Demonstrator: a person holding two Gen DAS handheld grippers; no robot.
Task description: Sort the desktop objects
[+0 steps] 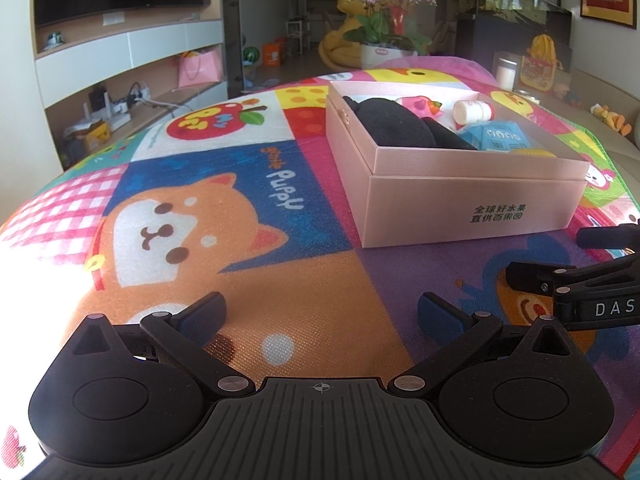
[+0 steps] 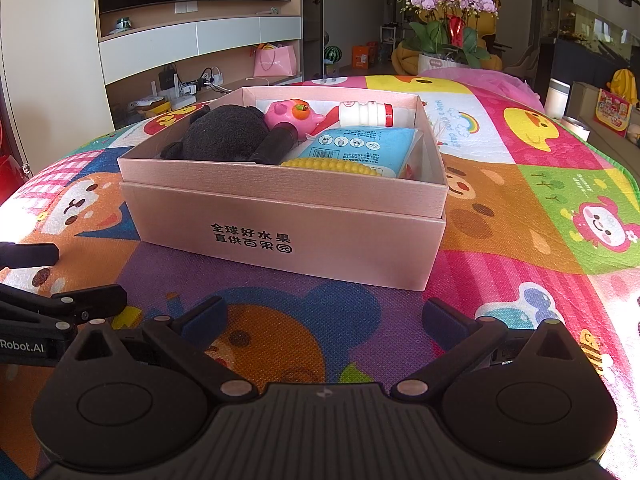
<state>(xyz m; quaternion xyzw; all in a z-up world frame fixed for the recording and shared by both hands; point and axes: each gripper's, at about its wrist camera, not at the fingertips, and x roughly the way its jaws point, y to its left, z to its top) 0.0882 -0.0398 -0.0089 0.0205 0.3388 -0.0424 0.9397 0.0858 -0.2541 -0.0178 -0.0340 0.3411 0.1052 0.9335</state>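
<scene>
Right wrist view: pink box (image 2: 280, 216) already holds the items, mat bare; both grippers, left (image 1: 322, 316) and right (image 2: 324, 318), jaws apart, empty — sorting looks finished, next probably retreat.

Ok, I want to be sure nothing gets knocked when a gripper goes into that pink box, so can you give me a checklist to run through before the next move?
1. Left gripper open and empty: ok.
2. Right gripper open and empty: ok.
3. Pink box open, no lid over it: ok.
4. Box flat on the cartoon play mat: ok.
5. Contents inside the rim: black plush, pink pig toy, white bottle, blue packet, yellow corn toy: ok.
6. Loose objects left on the mat to sort: none in either view, but the areas outside the frames cannot be told.
</scene>
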